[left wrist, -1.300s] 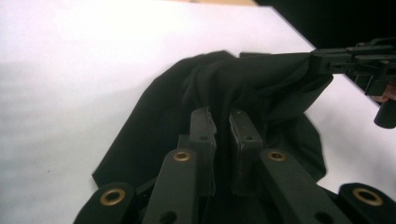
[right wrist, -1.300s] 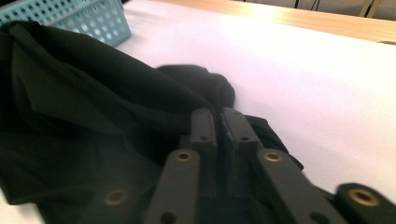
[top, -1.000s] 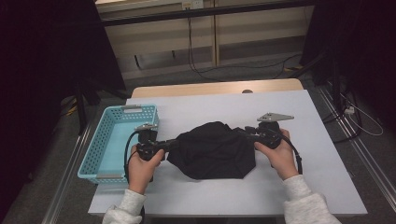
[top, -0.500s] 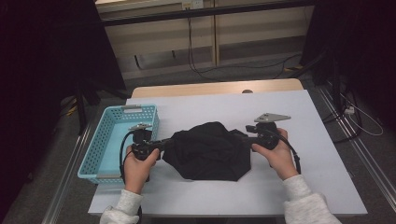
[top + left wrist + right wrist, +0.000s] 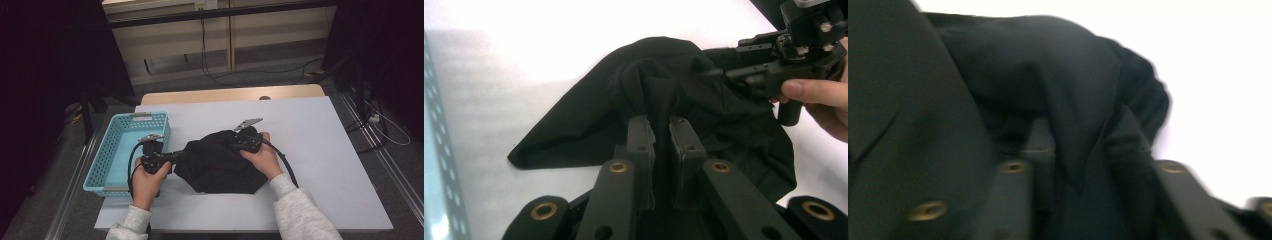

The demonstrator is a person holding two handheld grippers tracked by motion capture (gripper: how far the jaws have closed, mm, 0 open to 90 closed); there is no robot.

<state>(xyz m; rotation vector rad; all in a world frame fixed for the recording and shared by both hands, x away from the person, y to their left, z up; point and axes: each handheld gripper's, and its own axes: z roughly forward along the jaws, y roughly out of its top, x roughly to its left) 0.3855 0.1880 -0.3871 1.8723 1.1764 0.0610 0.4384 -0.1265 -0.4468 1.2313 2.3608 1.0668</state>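
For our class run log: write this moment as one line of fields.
left gripper: shut on cloth | right gripper: jaws just closing, cloth between them | basket: left of cloth | table: under cloth

One black cloth [image 5: 220, 167], one basket [image 5: 112, 150].

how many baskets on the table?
1. The light blue basket sits at the table's left edge, beside the left hand-held gripper; its wall also shows in the left gripper view. Nothing suggests a hidden second one.
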